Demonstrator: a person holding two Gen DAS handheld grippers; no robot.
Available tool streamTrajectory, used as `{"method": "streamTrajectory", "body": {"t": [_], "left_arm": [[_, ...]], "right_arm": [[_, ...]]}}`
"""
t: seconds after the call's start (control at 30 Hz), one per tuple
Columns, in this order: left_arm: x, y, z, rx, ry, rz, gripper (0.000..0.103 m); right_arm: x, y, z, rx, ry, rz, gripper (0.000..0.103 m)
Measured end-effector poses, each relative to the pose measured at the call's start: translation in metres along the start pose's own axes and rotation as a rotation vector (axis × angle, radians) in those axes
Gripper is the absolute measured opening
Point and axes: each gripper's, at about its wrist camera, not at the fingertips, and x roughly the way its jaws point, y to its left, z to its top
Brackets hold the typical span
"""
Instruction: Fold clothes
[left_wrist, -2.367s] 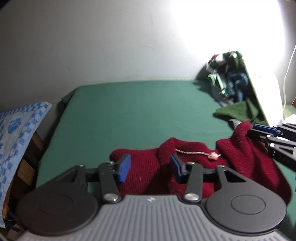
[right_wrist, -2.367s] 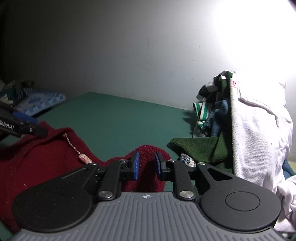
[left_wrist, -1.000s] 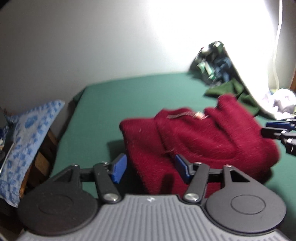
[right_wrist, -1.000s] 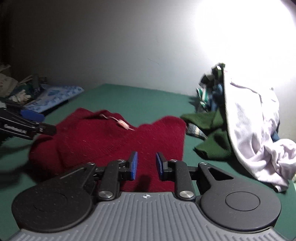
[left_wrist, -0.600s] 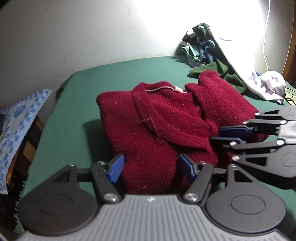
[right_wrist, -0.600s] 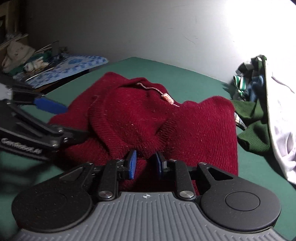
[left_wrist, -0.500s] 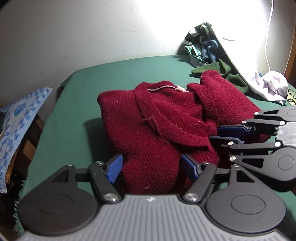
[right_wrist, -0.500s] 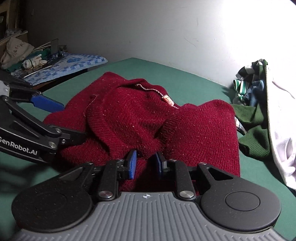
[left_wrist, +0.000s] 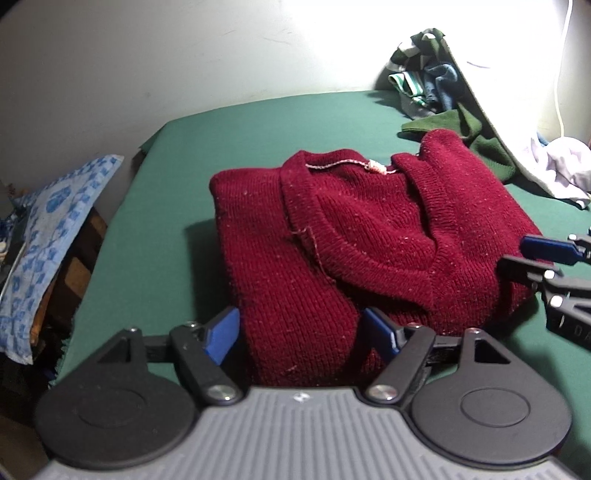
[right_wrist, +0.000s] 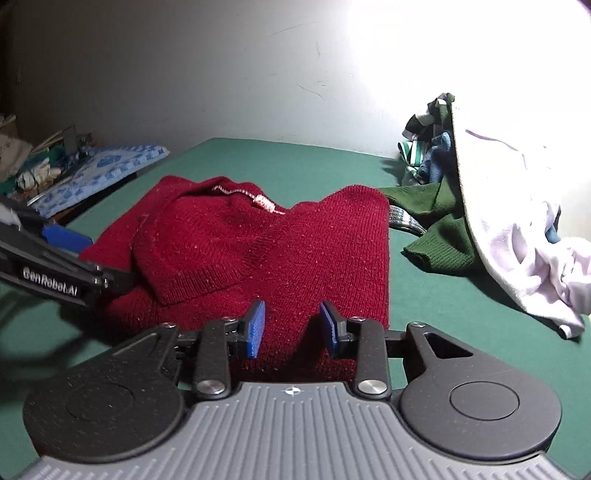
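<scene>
Sweater: we see the folded maroon knit sweater (left_wrist: 369, 240) at frame centre on the green bedsheet (left_wrist: 258, 122).
Left gripper (left_wrist: 301, 334): jaws apart, straddling sweater hem.
Right gripper (right_wrist: 293, 326): jaws apart, empty.

The folded sweater (left_wrist: 369, 236) lies on the bed (left_wrist: 258, 122), just ahead of both tongs — the left gripper (left_wrist: 301, 338) at its near-left edge, the right gripper (right_wrist: 291, 328) at its near-right. Beyond, rightward, a clothes pile (right_wrist: 480, 192) seems to lean against the wall; a pillow (left_wrist: 48, 229) sits left.
</scene>
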Motion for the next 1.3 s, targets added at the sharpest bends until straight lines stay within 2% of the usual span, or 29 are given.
{"method": "streamTrajectory", "body": {"t": [0.33, 0.57, 0.83, 1.07, 1.23, 1.3], "left_arm": [[-0.004, -0.013, -0.003, -0.02, 0.033, 0.095, 0.092], [-0.004, -0.015, -0.007, -0.077, 0.082, 0.091, 0.098], [0.003, -0.023, -0.016, -0.069, 0.114, 0.133, 0.099], [0.011, -0.016, -0.021, -0.071, 0.133, 0.095, 0.099], [0.013, 0.004, -0.024, -0.081, 0.122, -0.032, 0.099], [0.013, 0.012, -0.025, -0.071, 0.118, -0.057, 0.1]], "right_arm": [[0.01, 0.0, -0.009, -0.061, 0.002, -0.003, 0.036], [0.009, -0.009, -0.011, -0.05, -0.005, 0.052, 0.036], [0.009, -0.015, -0.014, -0.043, -0.016, 0.089, 0.036], [0.01, -0.019, -0.017, -0.036, -0.028, 0.111, 0.036], [0.011, -0.015, -0.014, -0.033, -0.014, 0.092, 0.037], [0.01, -0.014, -0.011, -0.023, 0.0, 0.085, 0.037]]}}
